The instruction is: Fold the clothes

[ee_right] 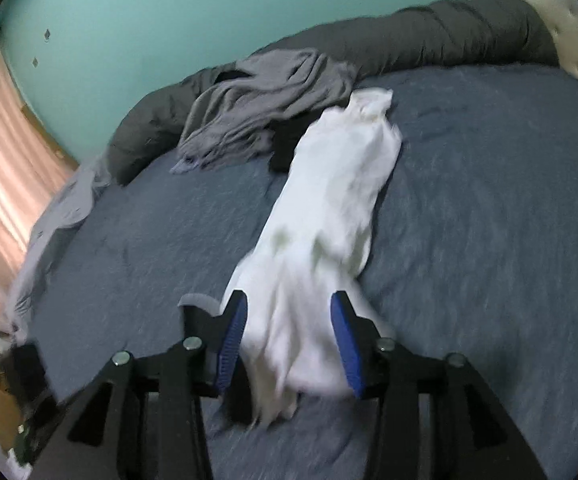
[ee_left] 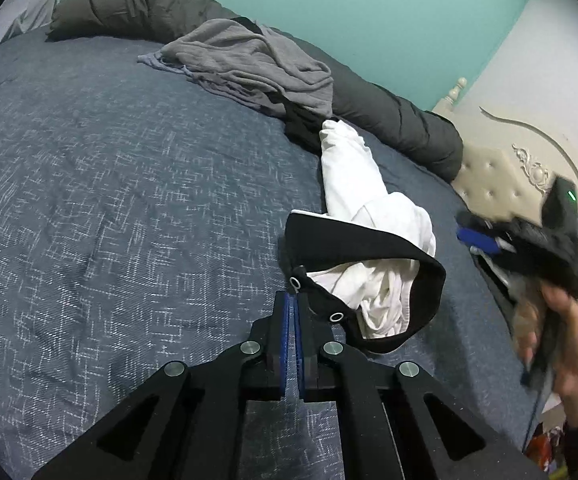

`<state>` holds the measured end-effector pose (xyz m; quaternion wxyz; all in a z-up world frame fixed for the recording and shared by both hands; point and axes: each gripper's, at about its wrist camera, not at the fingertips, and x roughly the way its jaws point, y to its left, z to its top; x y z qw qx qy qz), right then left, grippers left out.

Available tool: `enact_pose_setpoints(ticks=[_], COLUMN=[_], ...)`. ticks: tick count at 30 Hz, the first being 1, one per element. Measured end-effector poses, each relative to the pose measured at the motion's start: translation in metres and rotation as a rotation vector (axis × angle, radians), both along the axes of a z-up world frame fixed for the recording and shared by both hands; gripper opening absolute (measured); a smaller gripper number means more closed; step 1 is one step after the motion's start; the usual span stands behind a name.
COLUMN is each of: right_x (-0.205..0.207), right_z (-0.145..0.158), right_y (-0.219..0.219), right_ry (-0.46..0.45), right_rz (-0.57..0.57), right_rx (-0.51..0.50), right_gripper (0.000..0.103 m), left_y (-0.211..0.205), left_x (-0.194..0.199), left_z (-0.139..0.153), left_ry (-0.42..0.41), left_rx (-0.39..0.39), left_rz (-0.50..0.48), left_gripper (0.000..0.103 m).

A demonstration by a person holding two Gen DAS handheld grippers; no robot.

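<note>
We see a white garment with a black-lined hood (ee_left: 363, 248) stretched in a long rumpled strip across the bed, its far end toward the bed's far edge; the hood (two metal eyelets at its rim) gapes open at the near end; beyond it, by the far edge, lies a crumpled grey garment (ee_left: 249, 60) heaped over a black garment (ee_left: 301, 126), touching the white one's tip.

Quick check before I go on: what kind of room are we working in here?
Most likely a bedroom at home. The clothes lie on a bed with a blue cover, a padded headboard stands at one end, and a rolled dark duvet runs along the teal wall.
</note>
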<state>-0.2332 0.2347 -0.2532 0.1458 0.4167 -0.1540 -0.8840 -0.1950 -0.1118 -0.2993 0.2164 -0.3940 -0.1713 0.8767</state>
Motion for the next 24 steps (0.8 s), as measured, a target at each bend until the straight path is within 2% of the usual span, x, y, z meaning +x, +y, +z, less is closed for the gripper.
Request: enact_pose_setpoints(ticks=[5, 8, 12, 13, 14, 15, 18, 24], right_x=[0.035, 0.038, 0.030, 0.028, 0.027, 0.027, 0.029, 0.047], right_z=[-0.024, -0.037, -0.052, -0.056, -0.059, -0.060, -0.058, -0.047], right_y=[-0.029, -0.046, -0.055, -0.053, -0.051, -0.049, -0.044, -0.025], right_ry=[-0.030, -0.048, -0.055, -0.061, -0.064, -0.059, -0.035, 0.057], right_rz=[0.030, 0.044, 0.011, -0.001, -0.011, -0.018, -0.025, -0.048], right_rx=[-0.030, -0.036, 0.012, 0.013, 0.016, 0.028, 0.060, 0.054], right_gripper=[0.044, 0.044, 0.043, 0.039, 0.023, 0.012, 0.006, 0.005], left_y=[0.003, 0.005, 0.005, 0.004, 0.004, 0.004, 0.005, 0.011], left_x=[0.000, 0.001, 0.000, 0.000, -0.001, -0.001, -0.002, -0.002], left_z=[0.000, 0.000, -0.002, -0.003, -0.003, -0.003, -0.003, 0.000], left_ry=[0.001, 0.003, -0.001, -0.002, -0.004, -0.004, 0.002, 0.017], left_rx=[0.001, -0.008, -0.013, -0.013, -0.014, -0.015, -0.028, -0.013], left_rz=[0.000, -0.002, -0.003, -0.003, -0.003, -0.004, -0.006, 0.003], left_gripper=[0.004, 0.006, 0.008, 0.009, 0.009, 0.009, 0.009, 0.009])
